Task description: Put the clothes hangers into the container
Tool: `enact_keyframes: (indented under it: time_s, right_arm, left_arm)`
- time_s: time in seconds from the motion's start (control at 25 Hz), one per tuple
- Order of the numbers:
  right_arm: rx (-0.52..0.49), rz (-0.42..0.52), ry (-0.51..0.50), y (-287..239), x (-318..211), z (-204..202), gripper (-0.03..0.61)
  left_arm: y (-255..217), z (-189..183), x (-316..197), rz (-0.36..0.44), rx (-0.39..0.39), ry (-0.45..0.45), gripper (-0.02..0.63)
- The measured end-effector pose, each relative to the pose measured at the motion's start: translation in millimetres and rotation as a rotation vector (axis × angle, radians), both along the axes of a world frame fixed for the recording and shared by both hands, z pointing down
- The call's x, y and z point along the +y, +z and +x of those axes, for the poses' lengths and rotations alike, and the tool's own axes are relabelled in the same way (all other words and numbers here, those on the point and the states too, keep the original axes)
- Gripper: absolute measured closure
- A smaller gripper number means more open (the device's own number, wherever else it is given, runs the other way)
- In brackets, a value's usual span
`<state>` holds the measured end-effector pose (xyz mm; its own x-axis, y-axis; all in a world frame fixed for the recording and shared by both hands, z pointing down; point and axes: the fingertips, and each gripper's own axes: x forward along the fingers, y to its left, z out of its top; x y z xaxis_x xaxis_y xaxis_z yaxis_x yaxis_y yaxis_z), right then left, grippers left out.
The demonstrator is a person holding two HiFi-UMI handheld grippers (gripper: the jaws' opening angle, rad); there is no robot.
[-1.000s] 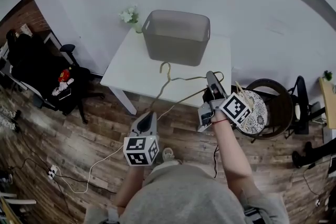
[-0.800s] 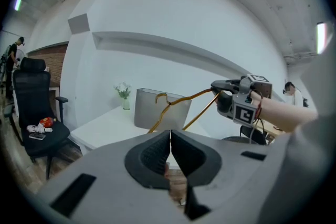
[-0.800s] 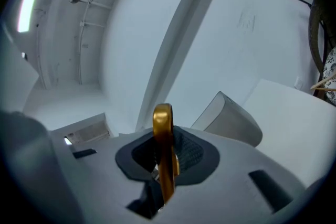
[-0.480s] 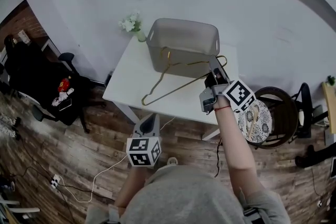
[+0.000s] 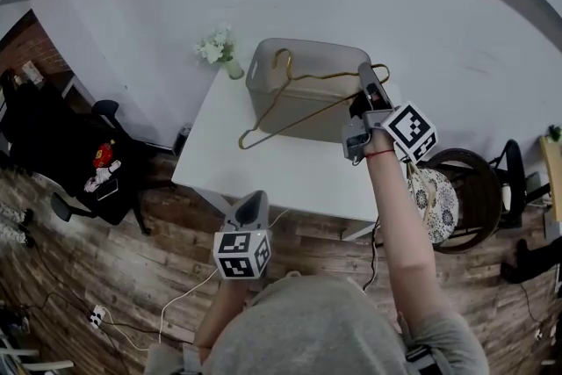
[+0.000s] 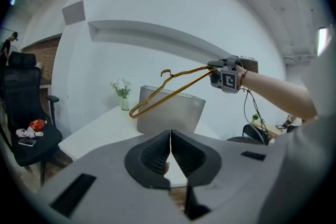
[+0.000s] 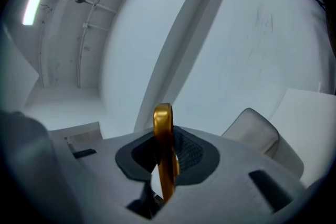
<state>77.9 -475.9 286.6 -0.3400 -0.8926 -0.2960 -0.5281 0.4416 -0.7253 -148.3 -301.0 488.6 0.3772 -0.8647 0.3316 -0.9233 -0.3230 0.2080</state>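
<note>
The right gripper (image 5: 366,75) is closed on one end of the gold hanger (image 7: 164,152). In its own view the wire stands upright between the pads, so the jaws are narrow and pressed on it. The hanger is in the air over the grey bin (image 6: 176,115) and is not yet inside. From the head view, its hook lies above the far rim. Its free corner reaches past the bin's front-left wall, over the white table (image 5: 263,176). The left gripper (image 6: 170,139) is low, near the table's front edge, with its jaws together and nothing between them.

I think the step now is to bring the hanger fully above the opening and lower it in.

Several things could go wrong from here:
- The grip is on one end only (a long wire on a small pinch), so the hanger may turn between the pads and its far corner may drop.
- If the jaws open while that corner is outside the wall, the hanger will probably land across the rim and slide onto the table or the floor.
- The hook may also catch on the rim when going down.
- The flowers (image 5: 217,44) stand just beside the bin's left corner, and a swing of the free end could knock them over.
</note>
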Motion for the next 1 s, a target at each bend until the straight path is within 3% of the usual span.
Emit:
enact_keyframes:
  time_s: [0.72,1.0]
  right_arm:
    - [-0.130,0.040,0.071,-47.3,-93.1,53.7,0.526]
    - [-0.105,0.043,0.093,-51.9,-122.0,66.3,0.526]
  left_arm:
    - [16.4,10.5,-56.3,-0.032,-0.019,-0.009,0.603]
    - [18.2,20.6,-79.6,-0.033,-0.021,-0.004,0.603]
